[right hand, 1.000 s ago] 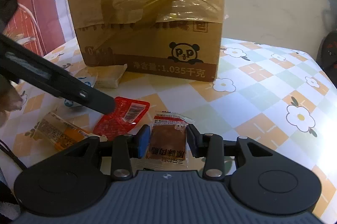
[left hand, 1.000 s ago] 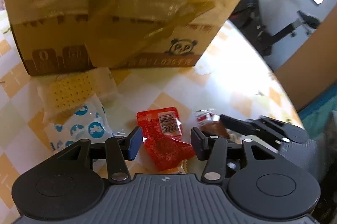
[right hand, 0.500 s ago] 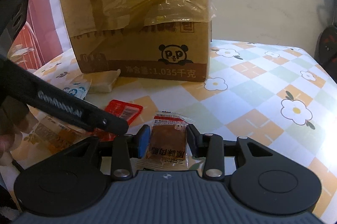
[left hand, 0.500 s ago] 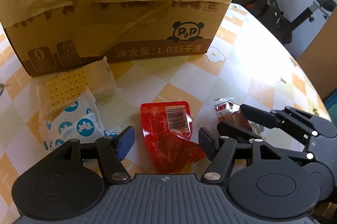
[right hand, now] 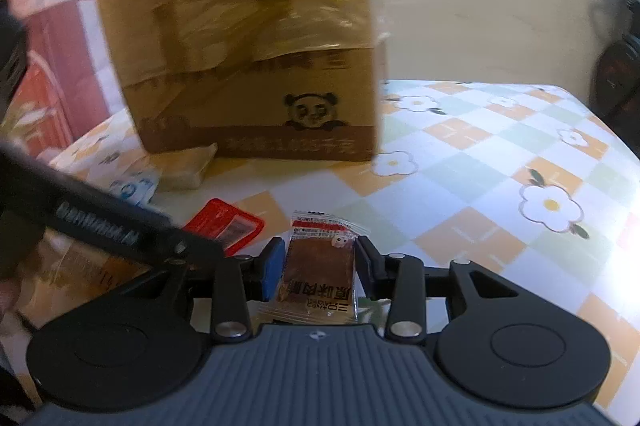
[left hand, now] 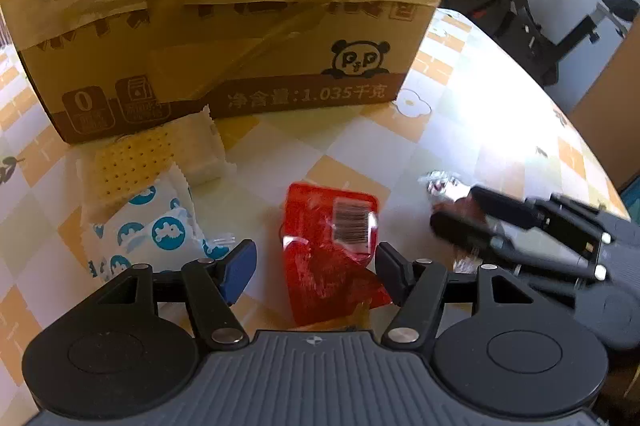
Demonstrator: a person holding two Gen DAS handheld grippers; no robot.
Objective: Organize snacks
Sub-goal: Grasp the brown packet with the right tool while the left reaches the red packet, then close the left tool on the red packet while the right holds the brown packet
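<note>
My left gripper [left hand: 316, 268] is open, its fingers on either side of a red snack packet [left hand: 328, 246] that lies on the table. My right gripper [right hand: 318, 268] is shut on a brown snack packet [right hand: 316, 274] and holds it just above the tablecloth; it shows at the right of the left wrist view [left hand: 460, 214]. A cardboard box with a panda logo [left hand: 224, 26] stands behind the snacks, and also shows in the right wrist view [right hand: 256, 66]. A blue-dotted white packet [left hand: 148, 230] and a cracker packet [left hand: 152, 154] lie at the left.
The table carries a checked flower tablecloth [right hand: 500, 162]. An orange-wrapped snack [right hand: 88, 270] lies at the left under the left gripper's arm [right hand: 104, 226]. An exercise bike [left hand: 532, 10] stands beyond the table's right edge.
My left gripper has opened wider and drawn back a little over the red packet. My right gripper has lifted and tilted with the brown packet still in it.
</note>
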